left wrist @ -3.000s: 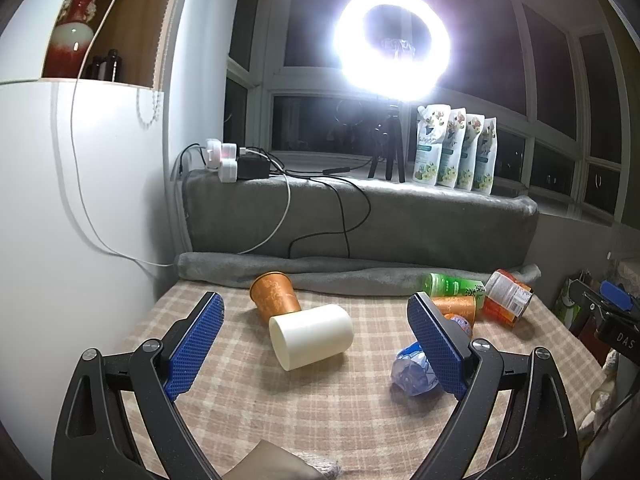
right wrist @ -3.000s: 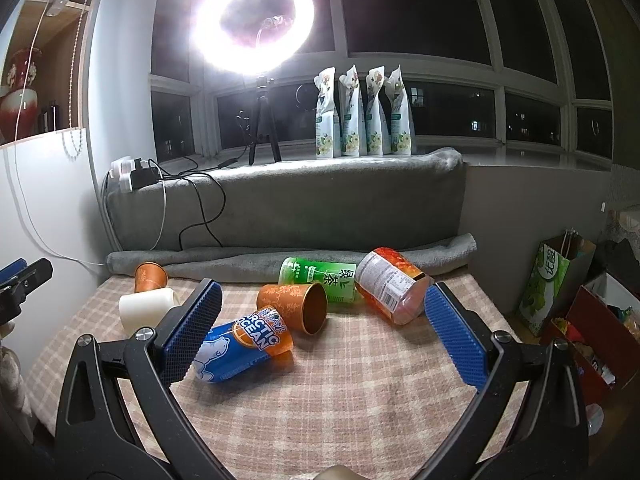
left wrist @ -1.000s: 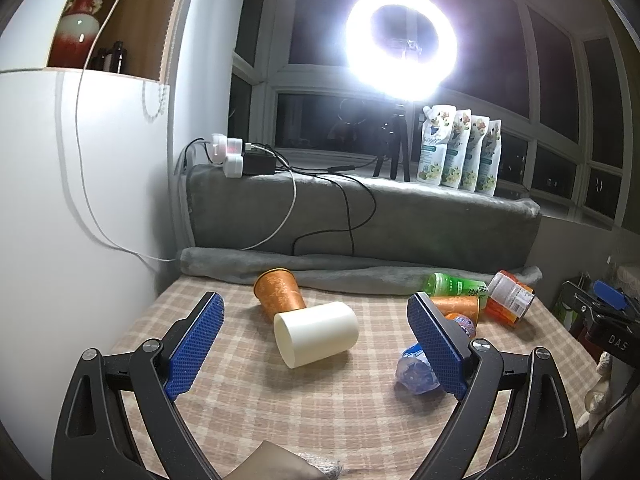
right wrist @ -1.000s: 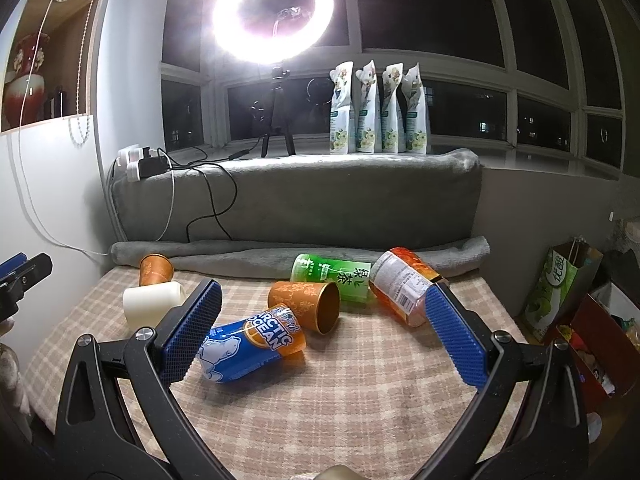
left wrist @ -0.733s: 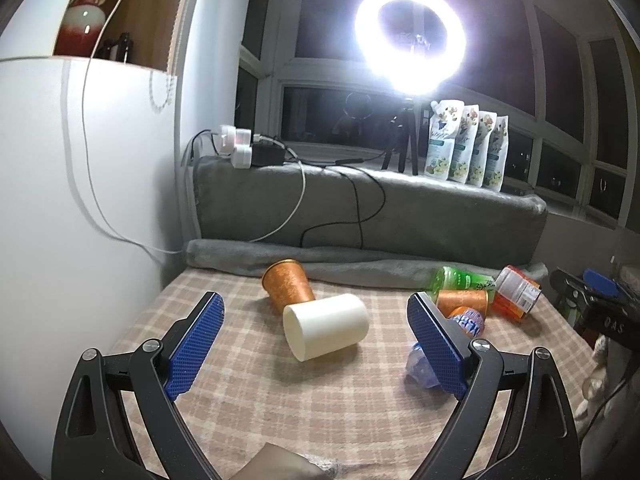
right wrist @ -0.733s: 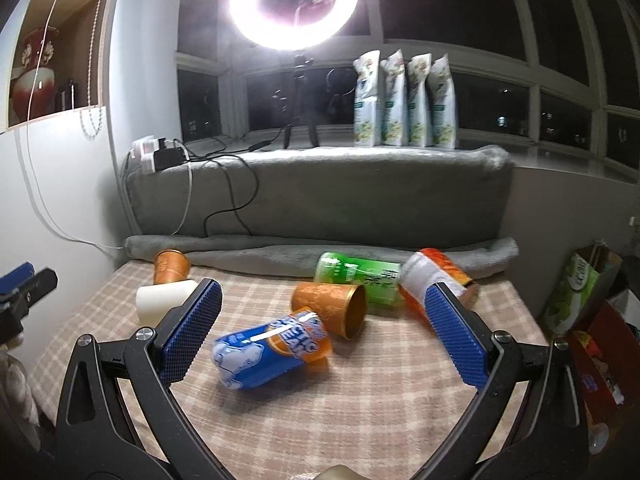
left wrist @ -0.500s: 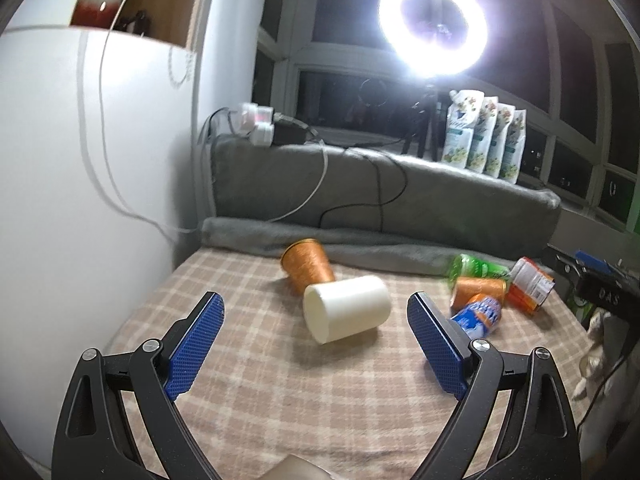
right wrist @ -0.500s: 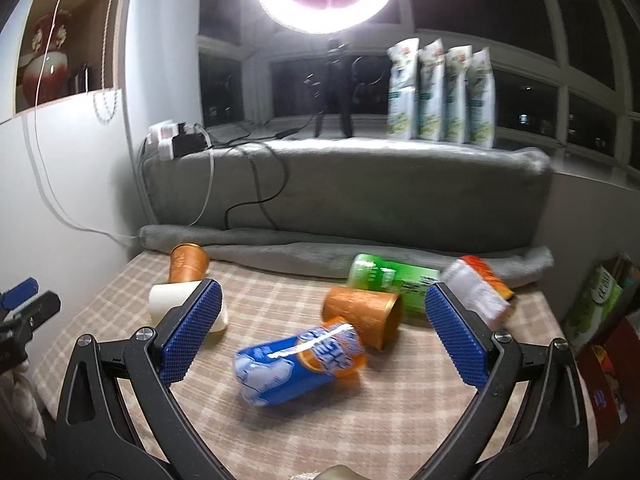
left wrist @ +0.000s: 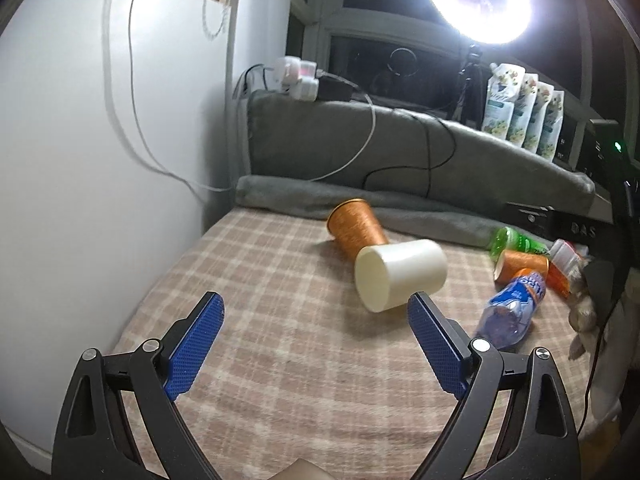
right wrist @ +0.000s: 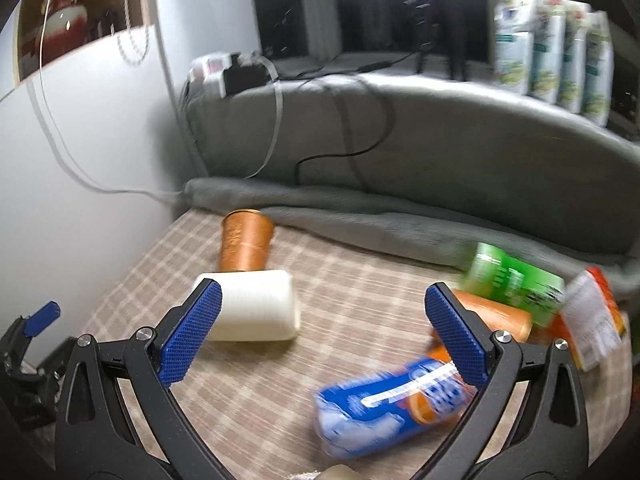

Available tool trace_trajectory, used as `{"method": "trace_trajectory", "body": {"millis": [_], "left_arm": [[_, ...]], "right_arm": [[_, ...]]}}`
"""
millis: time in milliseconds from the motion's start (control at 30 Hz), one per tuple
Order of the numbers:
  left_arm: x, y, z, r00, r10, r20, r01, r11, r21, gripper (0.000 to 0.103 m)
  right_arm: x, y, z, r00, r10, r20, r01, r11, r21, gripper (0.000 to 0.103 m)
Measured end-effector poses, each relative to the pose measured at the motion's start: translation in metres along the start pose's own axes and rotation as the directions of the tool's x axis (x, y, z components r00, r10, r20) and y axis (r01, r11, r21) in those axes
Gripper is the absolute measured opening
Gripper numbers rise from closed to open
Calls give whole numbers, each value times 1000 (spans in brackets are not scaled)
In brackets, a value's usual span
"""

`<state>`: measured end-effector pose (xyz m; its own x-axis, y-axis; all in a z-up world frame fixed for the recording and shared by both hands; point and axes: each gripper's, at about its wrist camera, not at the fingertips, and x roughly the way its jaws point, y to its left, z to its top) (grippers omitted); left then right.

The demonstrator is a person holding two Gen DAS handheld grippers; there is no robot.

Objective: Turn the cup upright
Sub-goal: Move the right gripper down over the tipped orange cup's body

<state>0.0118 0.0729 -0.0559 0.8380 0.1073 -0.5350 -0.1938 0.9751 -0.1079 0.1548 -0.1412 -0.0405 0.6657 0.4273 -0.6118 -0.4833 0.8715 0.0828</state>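
Observation:
A cream cup (left wrist: 400, 274) lies on its side on the plaid cloth, its flat end toward the left wrist camera; it also shows in the right wrist view (right wrist: 256, 306). An orange cup (left wrist: 356, 230) lies on its side just behind it and touches it, also seen in the right wrist view (right wrist: 246, 240). My left gripper (left wrist: 316, 334) is open and empty, short of the cream cup. My right gripper (right wrist: 320, 330) is open and empty, its left pad in front of the cream cup.
A blue-labelled bottle (right wrist: 388, 400), a second orange cup (right wrist: 496, 316), a green bottle (right wrist: 512, 274) and an orange-labelled jar (right wrist: 592, 322) lie at the right. A grey blanket roll (left wrist: 400, 208) bounds the far edge. A white wall (left wrist: 100, 160) stands left. The left gripper's tip (right wrist: 38, 320) shows low left.
Both grippers have moved forward and tilted down toward the cloth. The right gripper has swung left, so the cream cup now sits by its left pad. No object has moved.

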Motion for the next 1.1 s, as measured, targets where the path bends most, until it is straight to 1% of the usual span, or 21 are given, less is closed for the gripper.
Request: {"method": "trace_trajectory", "body": {"millis": [100,233,367,533,667,733,833,1000,1100], "left_arm": [[6,7,-2,1000,6,-16,-6,1000,-12,93],[12,14,-5,999,8,-42,-9,1000,-22,93],[19,21,-10,997,1,-74,-3,999,-34,93],[26,30,-13,995,8,-99,-13,998,-54,93],[26,36,-13,994,12,-106,-19,998,-67,93],[28,39,-14,993,8,-115,-17,997,-78,93],[31,41,-16,992,4,-130,-16,996,-89,93],[34,42,-18,990,0,-142,-13,996,-92,93],[33,42,-18,990,1,-138,-13,996,-92,93]], "right_arm": [[23,12,11,998,38,-52,-39,999,-17,103],[59,22,25,984,101,-146,-100,995,14,103],[94,33,37,964,140,-228,-135,990,37,103],[132,49,47,929,184,-321,-181,983,40,103],[162,54,52,903,195,-383,-183,981,70,103],[174,56,52,890,197,-410,-181,980,77,98],[189,59,50,872,208,-443,-193,978,79,95],[203,67,45,849,207,-486,-201,977,65,94],[214,74,42,838,197,-509,-194,979,59,88]]}}
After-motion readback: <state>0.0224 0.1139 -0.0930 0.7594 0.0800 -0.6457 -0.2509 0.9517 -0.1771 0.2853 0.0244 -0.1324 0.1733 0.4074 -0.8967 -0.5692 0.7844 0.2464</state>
